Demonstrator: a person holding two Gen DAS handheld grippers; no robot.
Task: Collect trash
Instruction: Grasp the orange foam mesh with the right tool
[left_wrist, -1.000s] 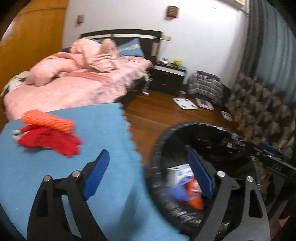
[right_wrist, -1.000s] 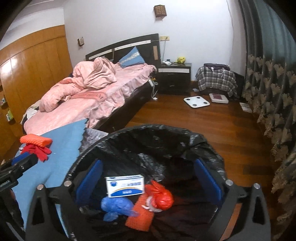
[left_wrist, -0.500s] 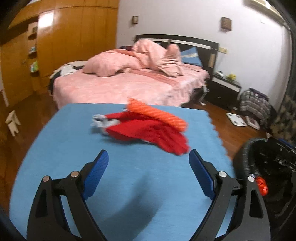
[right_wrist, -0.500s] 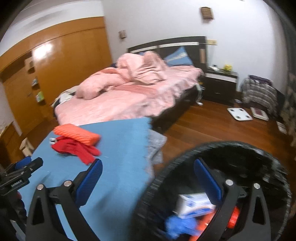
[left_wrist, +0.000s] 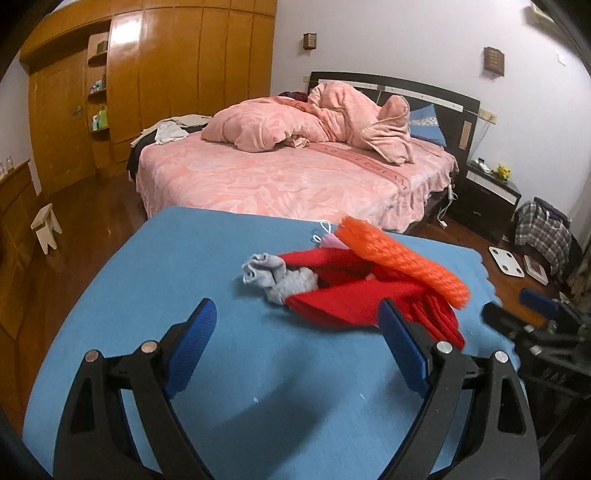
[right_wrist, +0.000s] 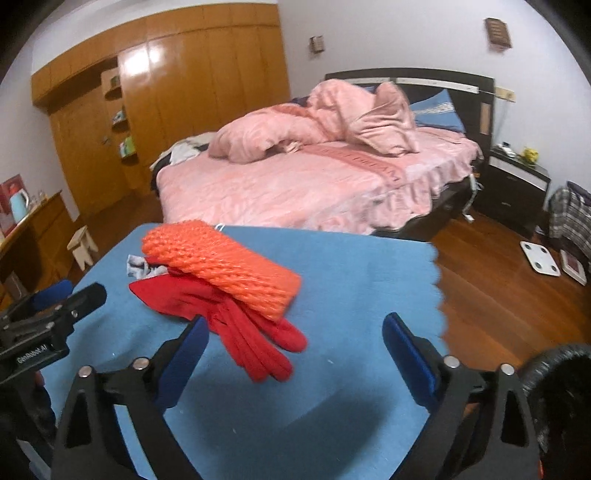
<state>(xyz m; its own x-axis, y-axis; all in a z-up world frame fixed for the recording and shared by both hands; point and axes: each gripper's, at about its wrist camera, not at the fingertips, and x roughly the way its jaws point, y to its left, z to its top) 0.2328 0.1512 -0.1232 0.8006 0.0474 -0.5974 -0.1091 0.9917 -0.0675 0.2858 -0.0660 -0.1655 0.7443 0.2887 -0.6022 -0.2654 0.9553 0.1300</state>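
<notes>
With the black-lined round trash bin (right_wrist: 561, 373) now swung aside, hover both grippers, left gripper (left_wrist: 295, 343) apart, right gripper (right_wrist: 295, 354) empty and closing, before the orange ribbed foam net (right_wrist: 221, 260) on the blue cloth-covered table (right_wrist: 351, 266), next to collect.

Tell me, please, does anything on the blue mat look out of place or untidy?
Yes. An orange foam net lies slantwise across a red glove, beside a crumpled grey rag: a loose heap in the middle of the otherwise bare blue mat. Nothing looks spilled or broken.
</notes>
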